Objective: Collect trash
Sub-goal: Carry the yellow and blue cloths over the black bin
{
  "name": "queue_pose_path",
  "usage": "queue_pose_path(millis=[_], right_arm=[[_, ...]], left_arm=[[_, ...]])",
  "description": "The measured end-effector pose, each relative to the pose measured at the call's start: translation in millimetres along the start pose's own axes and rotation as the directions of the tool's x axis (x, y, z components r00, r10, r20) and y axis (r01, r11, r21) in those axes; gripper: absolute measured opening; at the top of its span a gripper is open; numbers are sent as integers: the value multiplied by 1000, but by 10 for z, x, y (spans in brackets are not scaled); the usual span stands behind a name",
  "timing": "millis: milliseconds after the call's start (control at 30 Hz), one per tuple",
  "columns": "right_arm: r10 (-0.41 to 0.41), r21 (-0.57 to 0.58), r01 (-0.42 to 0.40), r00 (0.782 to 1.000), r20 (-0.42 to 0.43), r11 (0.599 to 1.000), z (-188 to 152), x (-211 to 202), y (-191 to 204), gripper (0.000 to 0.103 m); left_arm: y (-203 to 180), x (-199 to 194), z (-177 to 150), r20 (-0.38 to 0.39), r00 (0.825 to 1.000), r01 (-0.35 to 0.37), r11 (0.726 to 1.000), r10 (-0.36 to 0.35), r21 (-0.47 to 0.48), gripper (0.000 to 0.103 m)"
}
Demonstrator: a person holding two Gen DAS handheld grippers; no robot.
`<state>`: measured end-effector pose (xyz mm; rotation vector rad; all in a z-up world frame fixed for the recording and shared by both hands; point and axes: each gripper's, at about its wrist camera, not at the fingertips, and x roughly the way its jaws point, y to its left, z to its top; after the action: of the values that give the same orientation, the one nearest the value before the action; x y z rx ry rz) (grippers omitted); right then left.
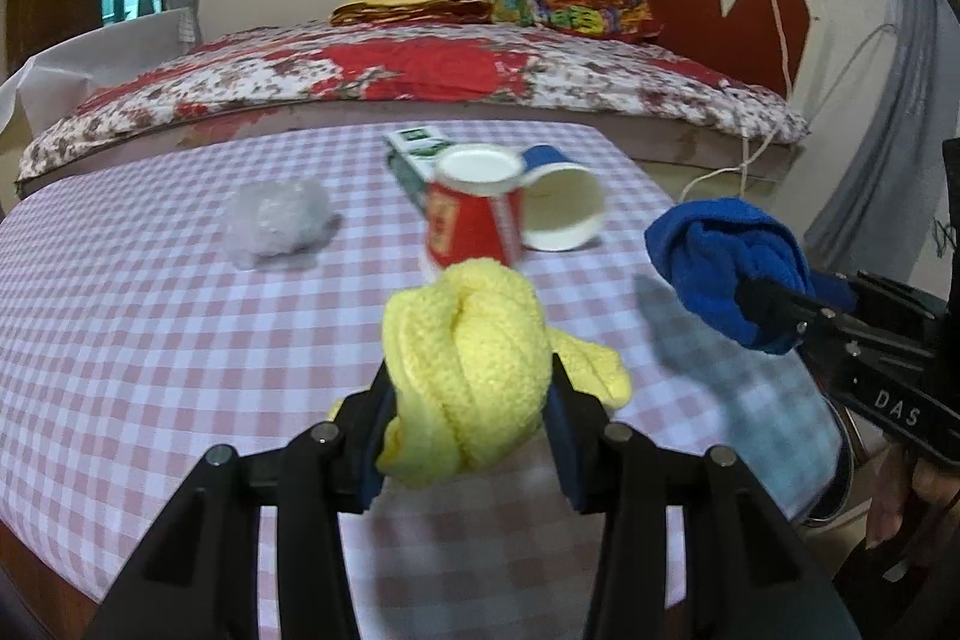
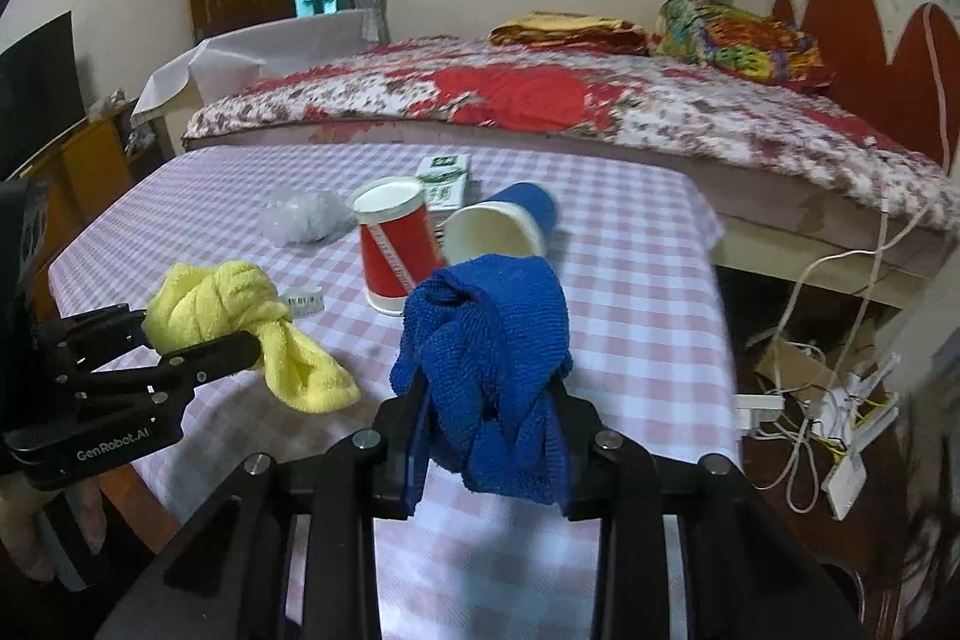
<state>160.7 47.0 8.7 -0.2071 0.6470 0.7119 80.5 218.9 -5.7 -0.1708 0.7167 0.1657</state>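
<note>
Looking along the left hand-held gripper [image 1: 468, 400], its two pads pinch a knotted yellow cloth [image 1: 471, 370], lifted clear of the checked surface [image 1: 150, 310]. Taking the red cup [image 1: 474, 214] as the landmark: it stands upside down straight beyond the yellow cloth, on the line the left hand-held gripper points along. Touching it on the right lies a blue-and-white cup [image 1: 561, 208] on its side, its long axis running away from the camera and its open mouth facing back toward it. A green-and-white carton [image 1: 414, 157] lies just behind the red cup, and a crumpled clear wrapper [image 1: 276, 223] sits well to its left. The right hand-held gripper [image 1: 774, 304] enters from the right, clamped on a blue cloth [image 1: 720, 268].

From the right wrist view, the right hand-held gripper [image 2: 489, 412] has its jaws pressed on the blue cloth [image 2: 489, 340], which hangs between them. The red cup [image 2: 396, 244] lies ahead and slightly left; the tipped cup [image 2: 501, 229] is directly beyond the blue cloth, so the right hand looks the nearer to it. A small slip of paper [image 2: 305, 301] lies left of the red cup, near the yellow cloth [image 2: 240, 316] held in the left hand-held gripper [image 2: 216, 334].
</note>
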Motion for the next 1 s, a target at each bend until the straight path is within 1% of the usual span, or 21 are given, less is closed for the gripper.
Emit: queue_pose_path(millis=[200,300,567,767,1000], right_arm=[[-52,27,51,998,23,998,-119,-281,-258,34],[-97,42,96,995,35,995,-222,-446,-451,34],[-196,120,194,981,7,974,-538,-703,-1032,34],[-259,186,256,966,-12,949,-778,-884,-1398,34],[-334,251,337,941,-54,907,-1074,-1121,-1833,34]], left_arm=[[-345,7,-10,-6,999,43,998,-43,48,46],[-531,-1,-3,-5,998,64,995,-64,79,46],[-1021,55,-10,-22,993,120,982,-118,144,46],[-1445,154,-28,-51,983,182,961,-176,206,46],[-1929,251,-30,-83,963,269,925,-255,268,46]])
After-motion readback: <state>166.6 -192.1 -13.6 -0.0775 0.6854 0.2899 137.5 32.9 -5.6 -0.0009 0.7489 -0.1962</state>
